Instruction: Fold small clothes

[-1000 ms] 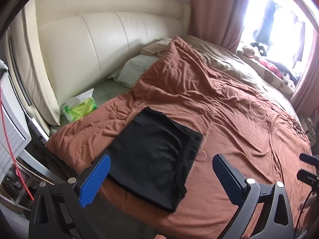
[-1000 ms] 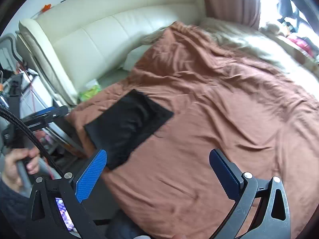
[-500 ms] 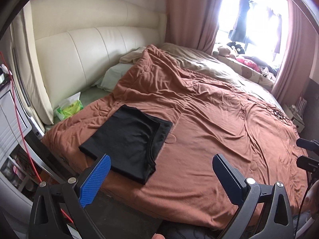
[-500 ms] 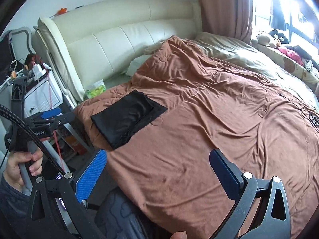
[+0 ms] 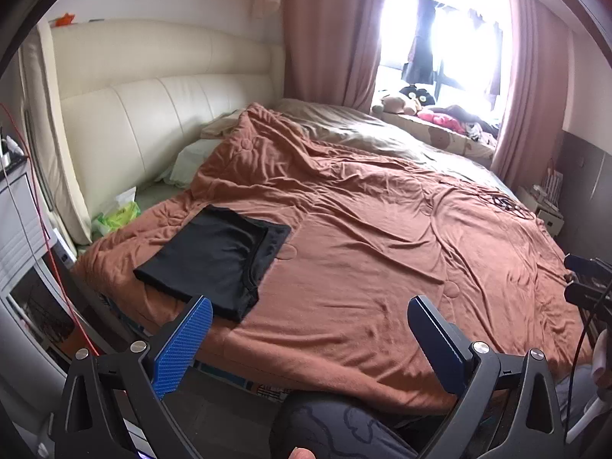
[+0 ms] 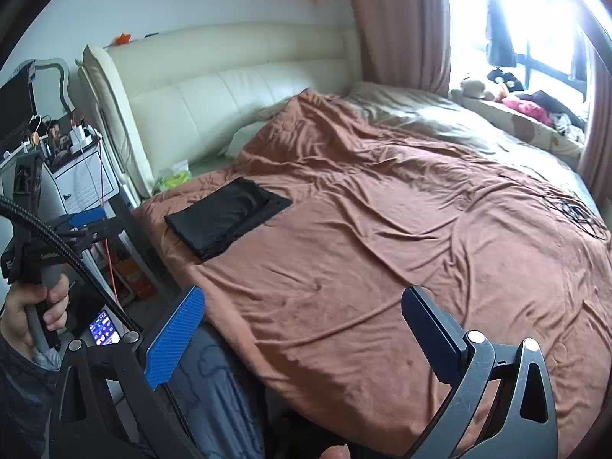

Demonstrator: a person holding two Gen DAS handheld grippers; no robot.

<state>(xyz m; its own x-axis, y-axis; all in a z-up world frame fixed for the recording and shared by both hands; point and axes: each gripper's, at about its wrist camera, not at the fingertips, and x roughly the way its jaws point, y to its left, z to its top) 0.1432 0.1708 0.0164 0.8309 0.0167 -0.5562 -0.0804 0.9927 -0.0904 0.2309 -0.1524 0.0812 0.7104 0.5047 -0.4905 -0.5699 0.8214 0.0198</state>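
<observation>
A black garment (image 5: 218, 256) lies folded into a flat rectangle on the brown bedspread (image 5: 382, 252), near the bed's left front corner; the right wrist view shows the same garment (image 6: 225, 218) further off. My left gripper (image 5: 308, 338) hangs open over the bed's front edge, to the right of the garment and clear of it. My right gripper (image 6: 302, 331) is open too, with nothing between its blue pads (image 6: 176, 338). In the right wrist view a hand (image 6: 26, 321) holds the left gripper's handle at the far left.
A cream padded headboard (image 5: 153, 126) stands behind the bed, with a green tissue pack (image 5: 116, 218) beside it. A white bedside cabinet (image 6: 76, 183) and a red cable (image 5: 42, 222) are at the left. Pink curtains (image 5: 332, 34) frame a bright window; soft toys (image 5: 405, 101) lie on the sill.
Both grippers have pulled back and up from the bed, so the folded garment looks smaller and further away. The garment itself has not moved.
</observation>
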